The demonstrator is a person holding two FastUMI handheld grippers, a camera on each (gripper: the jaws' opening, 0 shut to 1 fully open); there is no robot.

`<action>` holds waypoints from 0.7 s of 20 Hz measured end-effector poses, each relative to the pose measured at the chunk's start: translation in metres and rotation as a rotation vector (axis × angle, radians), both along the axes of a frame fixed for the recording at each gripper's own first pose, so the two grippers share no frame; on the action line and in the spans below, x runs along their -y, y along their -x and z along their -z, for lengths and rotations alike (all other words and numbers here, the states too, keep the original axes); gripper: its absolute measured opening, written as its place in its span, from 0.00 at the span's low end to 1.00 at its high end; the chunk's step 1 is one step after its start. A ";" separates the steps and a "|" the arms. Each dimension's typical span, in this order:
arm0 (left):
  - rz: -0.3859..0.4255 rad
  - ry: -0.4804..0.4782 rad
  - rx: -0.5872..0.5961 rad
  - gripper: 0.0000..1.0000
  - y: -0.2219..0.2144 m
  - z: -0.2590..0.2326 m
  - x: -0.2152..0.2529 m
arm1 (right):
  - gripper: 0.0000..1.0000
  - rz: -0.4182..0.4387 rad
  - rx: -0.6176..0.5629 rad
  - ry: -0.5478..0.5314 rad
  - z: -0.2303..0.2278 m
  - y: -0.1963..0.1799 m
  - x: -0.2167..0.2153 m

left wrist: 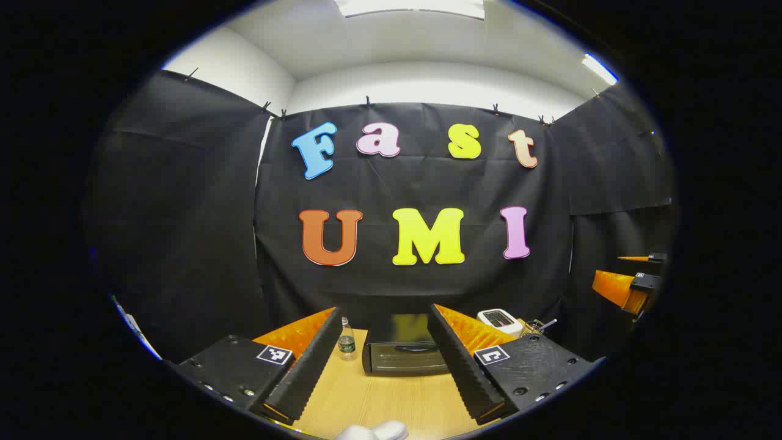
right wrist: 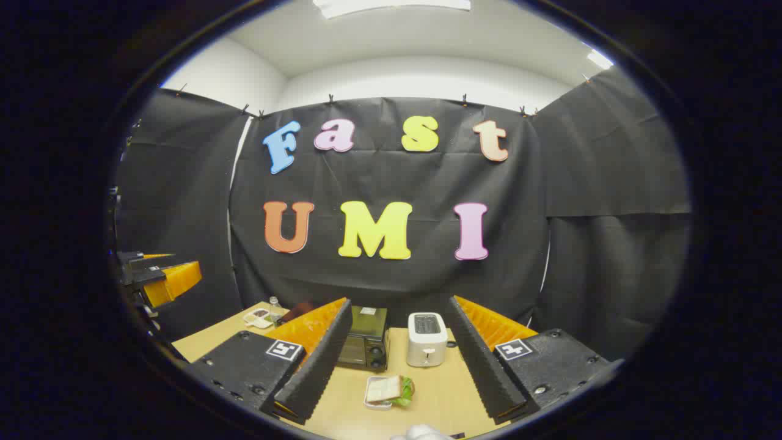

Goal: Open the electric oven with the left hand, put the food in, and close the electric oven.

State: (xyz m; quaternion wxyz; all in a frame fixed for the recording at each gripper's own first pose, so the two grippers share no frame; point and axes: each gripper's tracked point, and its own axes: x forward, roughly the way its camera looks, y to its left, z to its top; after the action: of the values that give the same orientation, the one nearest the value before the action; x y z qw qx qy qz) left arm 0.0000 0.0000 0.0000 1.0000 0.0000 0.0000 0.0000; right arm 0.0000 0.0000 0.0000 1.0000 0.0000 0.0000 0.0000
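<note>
On the table (right wrist: pixel 440 397), the oven (right wrist: pixel 365 346) faces, seemingly, the tools.

one electric oven (right wrist: pixel 365 346) stands on one tabletop (right wrist: pixel 446 391), its door closed. one white toaster (right wrist: pixel 426 338). one sandwich (right wrist: pixel 391 388) lies in one small white tray (right wrist: pixel 371 400). one water bottle (left wrist: pixel 346 340). one more shallow dish (right wrist: pixel 258 316) sits at the far left corner; what it holds is too small to tell. two grippers: the left gripper (left wrist: pixel 383 360) and the right gripper (right wrist: pixel 400 360).
</note>
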 end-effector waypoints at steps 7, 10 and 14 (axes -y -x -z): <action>0.011 -0.018 0.003 0.92 -0.006 -0.001 0.005 | 0.92 0.008 0.008 0.002 -0.005 -0.001 0.003; 0.014 -0.016 -0.001 0.92 -0.008 0.001 0.007 | 0.92 0.010 0.003 0.002 -0.003 -0.002 0.004; 0.013 -0.020 -0.004 0.92 -0.015 0.004 0.008 | 1.00 0.012 0.001 -0.003 -0.003 -0.006 0.007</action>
State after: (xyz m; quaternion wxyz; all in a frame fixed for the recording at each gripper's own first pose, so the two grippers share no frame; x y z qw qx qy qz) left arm 0.0153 -0.0084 -0.0038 0.9999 0.0102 0.0019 -0.0063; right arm 0.0059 -0.0071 0.0028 1.0000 0.0015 -0.0005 -0.0061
